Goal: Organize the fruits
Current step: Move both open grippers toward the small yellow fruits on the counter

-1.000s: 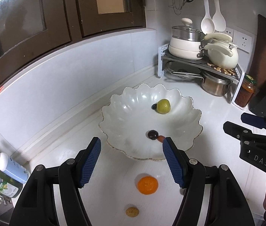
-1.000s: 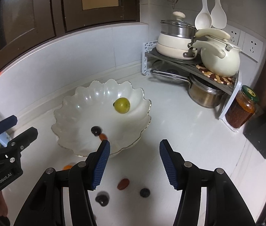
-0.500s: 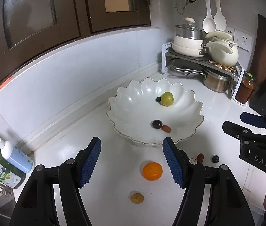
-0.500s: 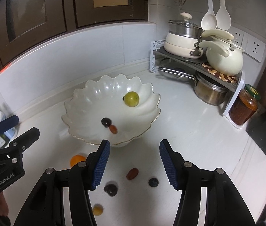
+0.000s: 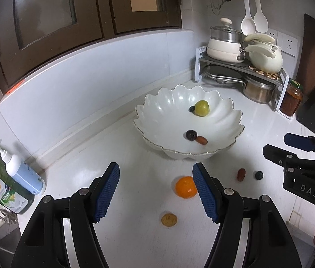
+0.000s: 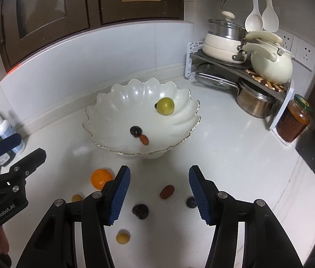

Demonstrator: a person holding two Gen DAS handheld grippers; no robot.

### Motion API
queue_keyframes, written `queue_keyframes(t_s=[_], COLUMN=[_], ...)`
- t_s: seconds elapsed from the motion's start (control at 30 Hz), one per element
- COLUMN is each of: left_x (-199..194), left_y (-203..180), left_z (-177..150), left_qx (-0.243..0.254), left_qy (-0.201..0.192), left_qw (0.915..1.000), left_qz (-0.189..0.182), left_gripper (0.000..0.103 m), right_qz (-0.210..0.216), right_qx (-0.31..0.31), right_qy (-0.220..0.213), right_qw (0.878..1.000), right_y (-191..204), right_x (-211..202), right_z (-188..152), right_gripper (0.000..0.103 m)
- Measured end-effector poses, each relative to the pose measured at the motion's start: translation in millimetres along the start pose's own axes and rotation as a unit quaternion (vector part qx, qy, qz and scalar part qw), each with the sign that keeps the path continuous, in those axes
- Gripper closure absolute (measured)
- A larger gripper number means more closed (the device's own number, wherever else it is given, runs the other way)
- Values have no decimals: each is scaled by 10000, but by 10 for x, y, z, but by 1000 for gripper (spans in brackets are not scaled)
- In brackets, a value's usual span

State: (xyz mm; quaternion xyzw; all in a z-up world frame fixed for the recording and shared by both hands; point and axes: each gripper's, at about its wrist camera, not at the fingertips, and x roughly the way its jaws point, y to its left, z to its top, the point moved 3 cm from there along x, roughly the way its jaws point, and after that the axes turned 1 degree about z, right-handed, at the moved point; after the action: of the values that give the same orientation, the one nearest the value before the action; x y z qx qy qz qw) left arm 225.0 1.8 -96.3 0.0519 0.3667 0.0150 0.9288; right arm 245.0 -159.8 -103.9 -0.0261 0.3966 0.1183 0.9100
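A white scalloped bowl [image 5: 231,120] [image 6: 104,116] on the white counter holds a green fruit [image 5: 201,108] [image 6: 165,105], a dark plum [image 5: 191,135] [image 6: 135,131], a small red fruit [image 5: 202,140] [image 6: 144,139] and a dark berry [image 5: 191,109]. Loose on the counter in front of it lie an orange [image 5: 185,187] [image 6: 100,178], small yellow fruits [image 5: 169,219] [image 6: 123,236], a red date [image 5: 241,174] [image 6: 166,191], a dark plum [image 6: 140,211] and a blueberry [image 5: 259,175] [image 6: 191,202]. My left gripper [image 5: 156,193] and right gripper [image 6: 159,195] are open and empty, held above the loose fruit.
A pot rack [image 5: 240,67] with pots and a kettle stands at the back right, a jam jar [image 6: 293,121] beside it. Soap bottles [image 5: 12,178] stand at the left. A dark board [image 5: 313,67] leans at the far right.
Both grippers have pulled back and up from the bowl, so more of the loose fruit on the counter shows. Both stay open. No fruit has moved.
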Motion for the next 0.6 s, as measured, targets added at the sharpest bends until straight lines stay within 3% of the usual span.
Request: queue_keyframes(t_s=[0.6], left_x=[97], left_y=[112], left_z=[-360], left_qx=[192], left_qy=[136], left_qw=[9996], left_qz=[-182], left_gripper=[36], right_qz=[-55], right_qx=[66], right_qy=[176], right_qw=[9998], right_y=[245], right_x=[48], right_z=[-401], right_gripper=[47])
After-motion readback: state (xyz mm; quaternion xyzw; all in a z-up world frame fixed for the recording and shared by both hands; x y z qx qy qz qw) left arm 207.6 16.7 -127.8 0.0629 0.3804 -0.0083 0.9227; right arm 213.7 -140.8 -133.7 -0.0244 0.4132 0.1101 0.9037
